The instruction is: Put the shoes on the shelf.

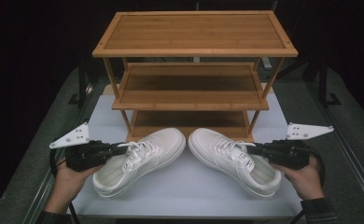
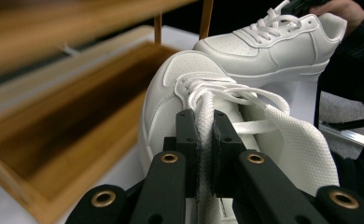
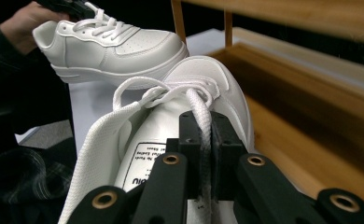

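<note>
White sneakers, one per hand: left gripper [image 1: 116, 150] jaws clamped on left shoe [image 1: 140, 161] tongue, right gripper [image 1: 257, 149] likewise on right shoe [image 1: 234, 158], toes aimed fwd at wooden rack [image 1: 194, 51] just beyond, above the surface [image 1: 185, 196].

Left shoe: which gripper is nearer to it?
Left. The left gripper is shut on the left shoe at its tongue and laces. The right gripper is across the mat, shut on the right shoe.
</note>
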The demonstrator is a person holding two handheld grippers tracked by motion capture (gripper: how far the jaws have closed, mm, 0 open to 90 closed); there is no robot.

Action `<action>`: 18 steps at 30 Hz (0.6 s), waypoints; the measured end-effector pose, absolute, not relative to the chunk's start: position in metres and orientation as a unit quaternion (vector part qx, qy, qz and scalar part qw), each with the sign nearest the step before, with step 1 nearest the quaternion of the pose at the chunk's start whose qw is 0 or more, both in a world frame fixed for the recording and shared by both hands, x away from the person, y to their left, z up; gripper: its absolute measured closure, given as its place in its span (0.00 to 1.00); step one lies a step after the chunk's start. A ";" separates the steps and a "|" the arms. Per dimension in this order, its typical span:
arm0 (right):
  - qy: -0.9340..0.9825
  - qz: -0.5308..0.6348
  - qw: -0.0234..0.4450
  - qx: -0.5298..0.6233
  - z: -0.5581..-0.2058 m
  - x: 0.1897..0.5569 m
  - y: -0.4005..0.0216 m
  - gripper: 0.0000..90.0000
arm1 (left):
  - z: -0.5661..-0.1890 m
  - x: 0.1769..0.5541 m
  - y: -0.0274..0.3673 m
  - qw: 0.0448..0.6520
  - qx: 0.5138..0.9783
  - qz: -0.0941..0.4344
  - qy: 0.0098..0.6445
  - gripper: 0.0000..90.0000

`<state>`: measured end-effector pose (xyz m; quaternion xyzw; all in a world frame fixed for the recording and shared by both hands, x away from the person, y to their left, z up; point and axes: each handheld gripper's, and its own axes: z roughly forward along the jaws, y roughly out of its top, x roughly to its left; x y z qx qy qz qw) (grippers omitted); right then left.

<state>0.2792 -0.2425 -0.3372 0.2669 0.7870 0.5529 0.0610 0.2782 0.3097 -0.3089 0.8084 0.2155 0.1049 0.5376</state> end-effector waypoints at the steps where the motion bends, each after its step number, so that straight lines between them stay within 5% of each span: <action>1: 0.785 0.556 0.065 0.264 -0.331 0.280 -0.245 0.95 | -0.303 0.279 0.309 0.540 0.807 0.107 0.214 0.94; 18: 0.793 0.560 0.075 0.226 -0.257 0.298 -0.258 0.95 | -0.221 0.309 0.301 0.559 0.799 0.128 0.181 0.94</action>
